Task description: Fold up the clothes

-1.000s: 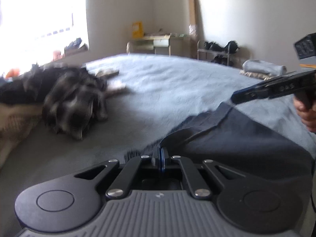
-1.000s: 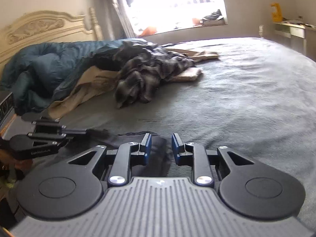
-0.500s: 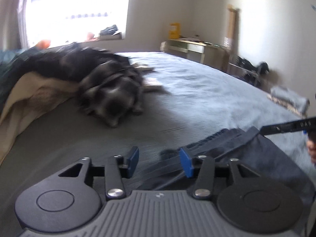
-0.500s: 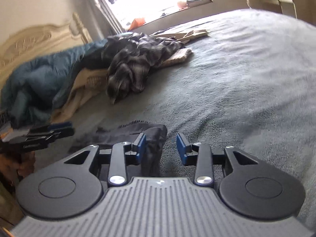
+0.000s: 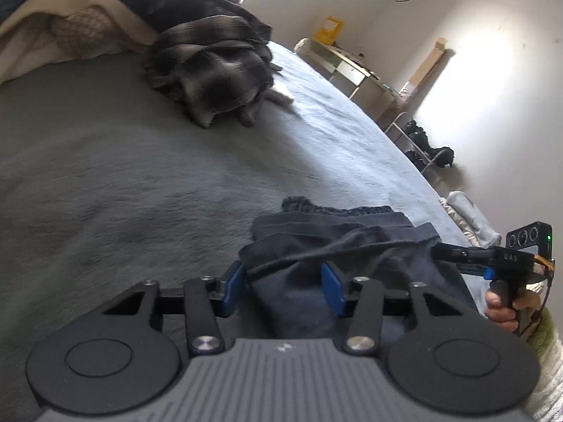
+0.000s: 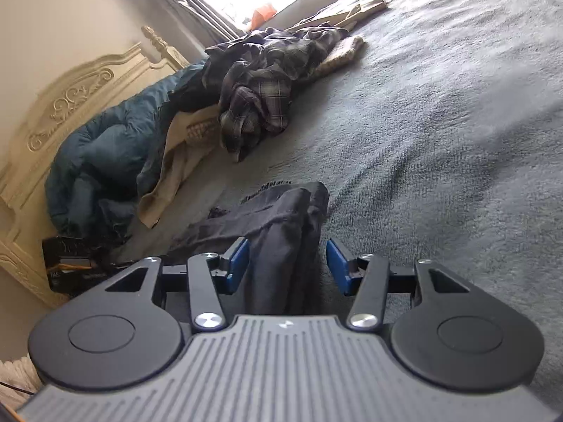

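A dark navy garment (image 5: 337, 246) lies bunched and partly folded on the grey bed cover (image 5: 123, 183). My left gripper (image 5: 283, 286) is open, its blue pads standing on either side of the garment's near edge. In the right wrist view the same garment (image 6: 281, 225) runs between the wide-open pads of my right gripper (image 6: 288, 265). The right gripper also shows in the left wrist view (image 5: 492, 256) at the garment's far right, held by a hand. The left gripper shows in the right wrist view (image 6: 70, 263) at the far left, mostly hidden.
A crumpled plaid shirt (image 5: 214, 59) and beige clothes (image 5: 70, 28) are piled further up the bed. A teal duvet (image 6: 112, 147) lies against the cream headboard (image 6: 70, 98). A desk (image 5: 352, 70) and shoe rack (image 5: 422, 140) stand by the wall.
The left gripper went from shut on the garment's edge to open. The right gripper opened wider. Both views tilted and dropped closer to the bed; the garment now lies more bunched.
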Demonstrator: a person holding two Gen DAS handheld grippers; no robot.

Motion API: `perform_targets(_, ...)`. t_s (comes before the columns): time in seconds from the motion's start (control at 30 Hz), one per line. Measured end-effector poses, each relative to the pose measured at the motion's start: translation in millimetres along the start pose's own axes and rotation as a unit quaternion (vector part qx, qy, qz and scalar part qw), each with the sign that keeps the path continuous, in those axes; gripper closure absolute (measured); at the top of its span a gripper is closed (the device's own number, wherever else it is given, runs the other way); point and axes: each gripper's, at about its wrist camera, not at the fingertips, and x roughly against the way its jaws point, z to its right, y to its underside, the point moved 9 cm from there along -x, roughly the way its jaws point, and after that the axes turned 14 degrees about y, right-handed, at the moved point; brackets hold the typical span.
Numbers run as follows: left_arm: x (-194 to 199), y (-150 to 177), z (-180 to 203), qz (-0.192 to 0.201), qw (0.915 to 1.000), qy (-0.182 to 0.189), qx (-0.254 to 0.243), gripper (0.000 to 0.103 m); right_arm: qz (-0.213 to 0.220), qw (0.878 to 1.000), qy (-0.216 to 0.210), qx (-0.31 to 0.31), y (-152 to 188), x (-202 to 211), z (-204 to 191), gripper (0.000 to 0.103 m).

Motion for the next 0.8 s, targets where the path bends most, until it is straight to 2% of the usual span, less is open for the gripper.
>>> perform_targets(0.03, -3, 0, 2, 0.001, 1.0000, -0.001, -0.005, 0.071, 0.002, 1.000, 0.001, 0.002, 0, 0, -1, 0.067)
perform_targets(0.07, -5, 1, 4, 0.003, 0.9999, 0.001, -0.010, 0.074, 0.007, 1.000, 0.002, 0.005, 0, 0, -2, 0.077)
perform_targets(0.17, -5, 1, 12, 0.014, 0.9996, 0.002, -0.025, 0.084, 0.021, 1.000, -0.001, 0.022, -1, 4, -6, 0.092)
perform_targets(0.23, -4, 0, 16, 0.022, 0.9993, 0.002, -0.032, 0.090, 0.031, 0.999, -0.001, 0.033, -1, 6, -9, 0.097)
perform_targets(0.4, 4, -8, 27, 0.047, 0.9980, 0.010, -0.041, 0.095, 0.053, 0.998, -0.007, 0.037, -7, 11, -12, 0.100)
perform_targets(0.8, 0, -31, 33, 0.065, 0.9960, 0.019, -0.058, 0.096, 0.089, 0.995, -0.002, 0.042, -24, 22, -17, 0.101)
